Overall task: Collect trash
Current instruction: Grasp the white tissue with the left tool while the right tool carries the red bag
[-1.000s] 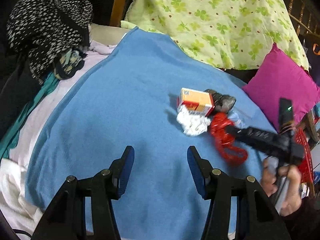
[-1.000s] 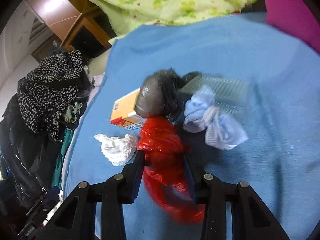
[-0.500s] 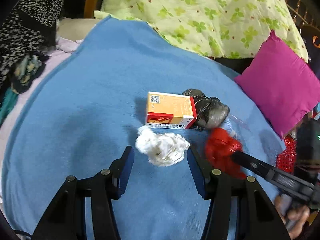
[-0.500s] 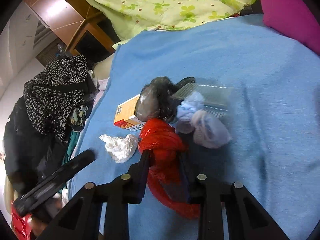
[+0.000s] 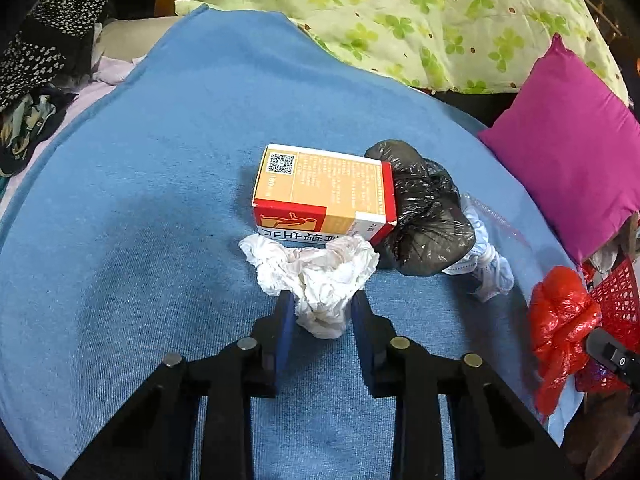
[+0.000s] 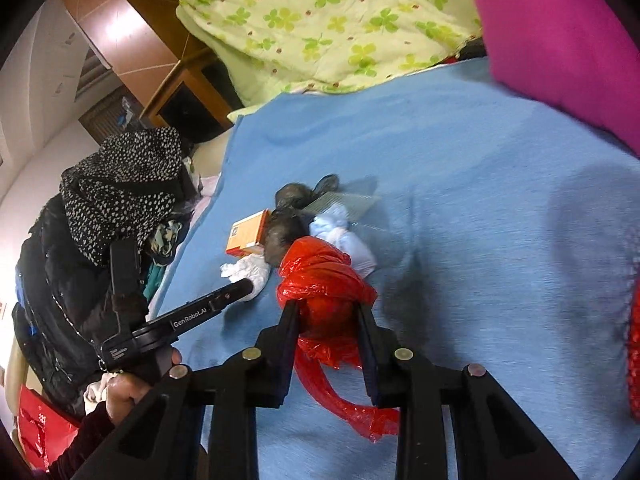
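Left gripper [image 5: 323, 308]: jaws narrowed onto the crumpled white tissue [image 5: 316, 276], pads touching it on both sides at its near lobe. The bite sits low and near, probably because the far side of the wad butts against the orange medicine box [image 5: 324, 192]; coming in from the open side avoids snagging the box. The tissue looks to be resting on the blue blanket [image 5: 140, 220], centre of the frame, not lifted.

Right gripper [image 6: 327, 320]: clamped on the red plastic bag [image 6: 326, 280] around its knotted bulk, loose tail hanging below the jaws at lower centre. Gripping the knot makes sense, since that's the only firm part of a limp bag. In the left view the same bag shows at the right edge, beside the red mesh basket [image 5: 618, 300]. My read: the basket is the bin, and the bag is being carried there.

Rest of the pile, centre of the blanket: black plastic bag [image 5: 428, 216] touching the box's right end, a bluish-white face mask [image 5: 488, 268] just right of it, and a clear ribbed tray [image 6: 340, 202] behind, partly hidden.

Risk: the tissue is soft, and a shallow pinch could tear it or let it slip on lift. The bag tail may drag.
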Demonstrator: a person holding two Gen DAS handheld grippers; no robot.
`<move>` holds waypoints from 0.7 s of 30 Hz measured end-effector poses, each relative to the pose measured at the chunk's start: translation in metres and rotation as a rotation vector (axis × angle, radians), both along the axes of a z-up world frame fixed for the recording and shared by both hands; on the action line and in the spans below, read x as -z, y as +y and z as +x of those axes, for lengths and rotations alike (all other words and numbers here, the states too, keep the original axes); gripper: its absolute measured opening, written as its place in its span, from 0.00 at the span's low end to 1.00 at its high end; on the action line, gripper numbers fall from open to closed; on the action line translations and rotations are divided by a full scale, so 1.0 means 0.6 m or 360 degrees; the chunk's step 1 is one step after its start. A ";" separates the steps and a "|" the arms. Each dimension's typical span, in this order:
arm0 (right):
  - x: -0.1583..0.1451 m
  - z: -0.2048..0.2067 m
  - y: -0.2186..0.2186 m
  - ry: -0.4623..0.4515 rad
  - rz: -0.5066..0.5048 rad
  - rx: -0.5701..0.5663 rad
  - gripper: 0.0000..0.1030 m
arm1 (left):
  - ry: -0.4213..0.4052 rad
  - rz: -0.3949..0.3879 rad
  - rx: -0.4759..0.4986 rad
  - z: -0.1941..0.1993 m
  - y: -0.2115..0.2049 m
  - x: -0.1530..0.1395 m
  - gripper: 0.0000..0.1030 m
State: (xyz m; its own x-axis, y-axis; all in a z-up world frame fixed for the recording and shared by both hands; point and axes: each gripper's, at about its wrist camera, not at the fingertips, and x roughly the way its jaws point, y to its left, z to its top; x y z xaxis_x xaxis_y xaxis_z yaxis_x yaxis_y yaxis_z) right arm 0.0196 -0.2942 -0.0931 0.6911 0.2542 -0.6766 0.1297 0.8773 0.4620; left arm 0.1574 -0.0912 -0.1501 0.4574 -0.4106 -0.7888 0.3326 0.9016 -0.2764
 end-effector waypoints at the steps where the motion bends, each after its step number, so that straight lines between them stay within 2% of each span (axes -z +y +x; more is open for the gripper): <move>1: -0.001 -0.002 -0.003 -0.0003 -0.0002 0.0004 0.29 | -0.0002 -0.0010 0.0000 -0.003 0.001 -0.002 0.25; 4: -0.006 -0.009 -0.009 -0.0015 -0.0010 0.0017 0.29 | -0.0035 -0.0004 -0.0003 -0.023 0.001 -0.014 0.24; 15: -0.012 -0.032 -0.032 -0.0004 -0.0090 0.0092 0.29 | -0.0156 0.0175 0.0088 -0.140 -0.049 -0.057 0.24; 21: -0.021 -0.060 -0.068 -0.0029 -0.0076 0.0192 0.29 | -0.0299 0.0300 0.0152 -0.185 -0.094 -0.091 0.24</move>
State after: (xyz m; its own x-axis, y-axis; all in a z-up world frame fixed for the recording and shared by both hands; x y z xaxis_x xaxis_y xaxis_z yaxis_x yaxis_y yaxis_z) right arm -0.0163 -0.3348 -0.0803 0.7272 0.1362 -0.6728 0.2273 0.8770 0.4232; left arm 0.0464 -0.1477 -0.0956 0.5693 -0.3129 -0.7603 0.4480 0.8934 -0.0322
